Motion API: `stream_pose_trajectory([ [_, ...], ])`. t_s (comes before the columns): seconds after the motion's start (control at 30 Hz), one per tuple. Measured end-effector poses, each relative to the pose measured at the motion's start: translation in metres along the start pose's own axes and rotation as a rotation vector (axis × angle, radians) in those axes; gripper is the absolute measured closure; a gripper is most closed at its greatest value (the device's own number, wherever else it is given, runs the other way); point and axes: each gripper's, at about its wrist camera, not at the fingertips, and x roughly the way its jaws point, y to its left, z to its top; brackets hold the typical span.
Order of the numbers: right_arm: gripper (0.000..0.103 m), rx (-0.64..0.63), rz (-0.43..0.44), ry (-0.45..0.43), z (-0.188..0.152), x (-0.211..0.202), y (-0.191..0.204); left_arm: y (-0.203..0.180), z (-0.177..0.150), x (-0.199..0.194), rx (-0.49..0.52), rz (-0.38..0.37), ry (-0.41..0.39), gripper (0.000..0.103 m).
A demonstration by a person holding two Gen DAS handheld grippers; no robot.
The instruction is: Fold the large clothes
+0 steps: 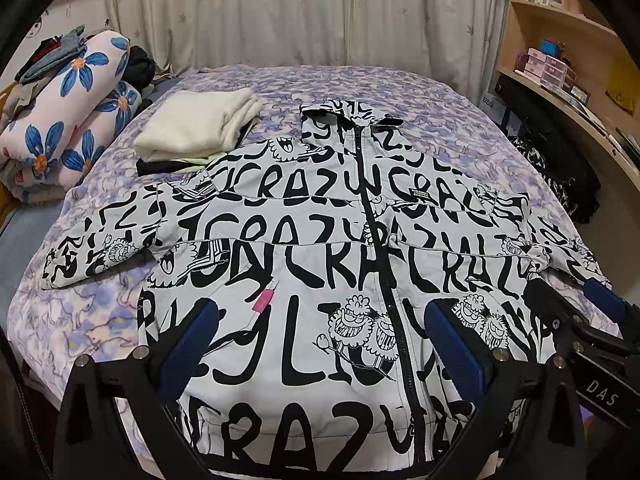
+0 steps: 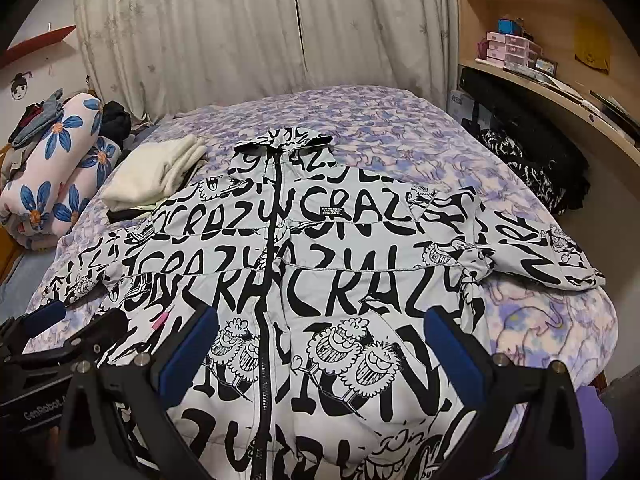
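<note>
A bed (image 1: 120,312) with a lilac patterned sheet fills the middle of both frames, pale curtains (image 1: 280,12) behind it and a wooden shelf unit (image 2: 532,12) at upper right. The black-and-white lettered jacket (image 1: 320,240) lies spread flat, zipped, sleeves out. A folded cream garment (image 1: 200,124) sits at its upper left. The left gripper (image 1: 320,340) and right gripper (image 2: 320,344) hover with jaws wide apart, empty. Only the right wrist view shows a face drawing (image 2: 19,86) on the wall.

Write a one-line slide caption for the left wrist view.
Open left gripper hovers over printed jacket laid flat on the bed.
</note>
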Motion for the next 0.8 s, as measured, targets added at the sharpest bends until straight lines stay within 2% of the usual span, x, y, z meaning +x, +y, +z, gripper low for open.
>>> stream_pose_trajectory([
  [0.5, 0.002, -0.002, 0.045, 0.018, 0.0004, 0.0035, -0.0023, 0.0021, -0.0032, 0.0028, -0.010, -0.008, 0.022, 0.001],
  [0.8, 0.002, 0.011, 0.106, 0.025, 0.0006, 0.0032, -0.0036, 0.0023, -0.0029, 0.0030, -0.007, -0.008, 0.021, 0.001],
])
